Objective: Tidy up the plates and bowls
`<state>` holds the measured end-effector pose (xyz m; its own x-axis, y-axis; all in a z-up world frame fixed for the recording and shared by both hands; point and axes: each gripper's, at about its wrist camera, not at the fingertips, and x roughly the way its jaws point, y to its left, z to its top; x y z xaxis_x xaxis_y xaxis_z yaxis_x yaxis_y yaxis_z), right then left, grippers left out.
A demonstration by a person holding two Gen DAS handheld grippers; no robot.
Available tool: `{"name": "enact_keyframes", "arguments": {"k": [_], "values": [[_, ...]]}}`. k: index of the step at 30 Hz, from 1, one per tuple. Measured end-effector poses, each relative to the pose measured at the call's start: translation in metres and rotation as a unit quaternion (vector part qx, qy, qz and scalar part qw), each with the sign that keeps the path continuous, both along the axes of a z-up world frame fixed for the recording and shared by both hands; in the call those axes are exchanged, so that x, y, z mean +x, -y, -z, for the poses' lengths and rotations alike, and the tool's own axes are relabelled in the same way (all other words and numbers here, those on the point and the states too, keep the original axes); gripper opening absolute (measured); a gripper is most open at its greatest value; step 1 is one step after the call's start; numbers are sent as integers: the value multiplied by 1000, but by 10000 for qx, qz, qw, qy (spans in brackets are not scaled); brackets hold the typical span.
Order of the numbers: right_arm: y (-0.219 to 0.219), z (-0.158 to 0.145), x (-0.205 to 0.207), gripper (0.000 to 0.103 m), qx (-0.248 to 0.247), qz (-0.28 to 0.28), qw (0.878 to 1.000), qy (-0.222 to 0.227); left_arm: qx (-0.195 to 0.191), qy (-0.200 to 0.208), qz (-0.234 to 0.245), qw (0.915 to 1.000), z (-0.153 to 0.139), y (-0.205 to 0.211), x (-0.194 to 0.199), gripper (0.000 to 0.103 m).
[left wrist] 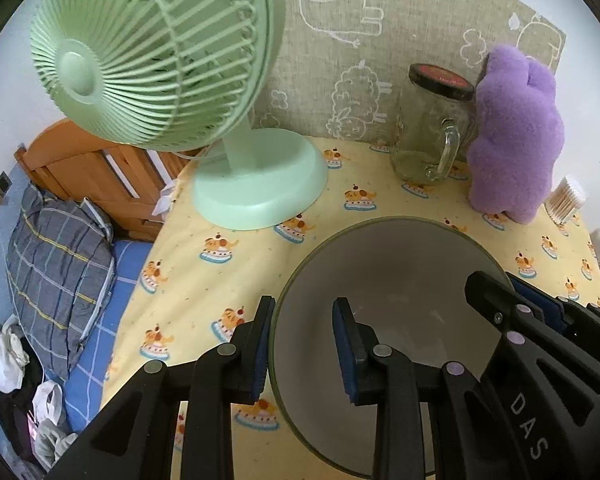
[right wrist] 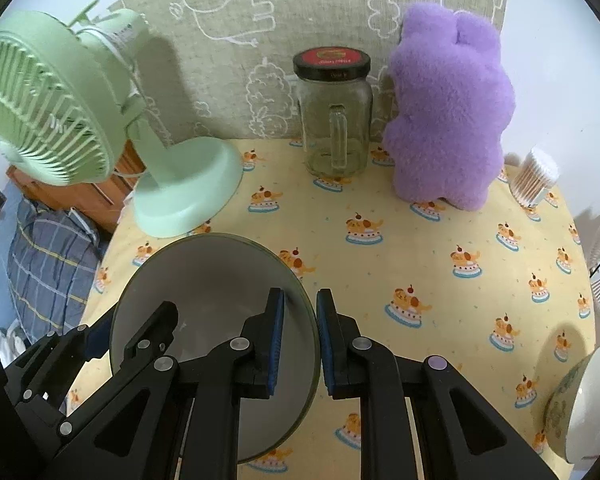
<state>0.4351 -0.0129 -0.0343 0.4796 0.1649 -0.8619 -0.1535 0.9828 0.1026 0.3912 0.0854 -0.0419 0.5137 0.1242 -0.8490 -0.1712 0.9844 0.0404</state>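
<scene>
We see the yellow tablecloth [right wrist: 380, 272] under everything, the green fan [right wrist: 60, 120] at ten o'clock, the purple plush [right wrist: 448, 112] at one o'clock and the lidded glass jar [right wrist: 336, 120] at twelve. Low centre, the grey bowl [right wrist: 204, 292] is pinched on opposite rim edges: left gripper [left wrist: 306, 350] and right gripper [right wrist: 298, 346] each clamp it. A second bowl [right wrist: 584, 404] sits at four o'clock.

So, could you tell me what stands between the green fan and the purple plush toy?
A lidded glass jar, beside the plush toy and apart from the fan; both views show it.
</scene>
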Motion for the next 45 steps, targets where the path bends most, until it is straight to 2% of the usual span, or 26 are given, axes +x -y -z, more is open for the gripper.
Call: {"name": "enact_keyframes", "arguments": {"k": [11,20,33,45], "values": [[3,-40,-41,20,-22,45,9997,230,-20,248,107,9996,-37,3,-39,28],[4,-68,-96,20,-56,222,9990,375,-57,316,335,9989,-57,2,-83,28],[5,-76,-177,20,-96,578,9979,289,-121,240,765,9967,-60,1,-152,28],[5,-72,-235,20,-125,767,9969,154,-169,144,906,9956,-58,0,-203,28]]}}
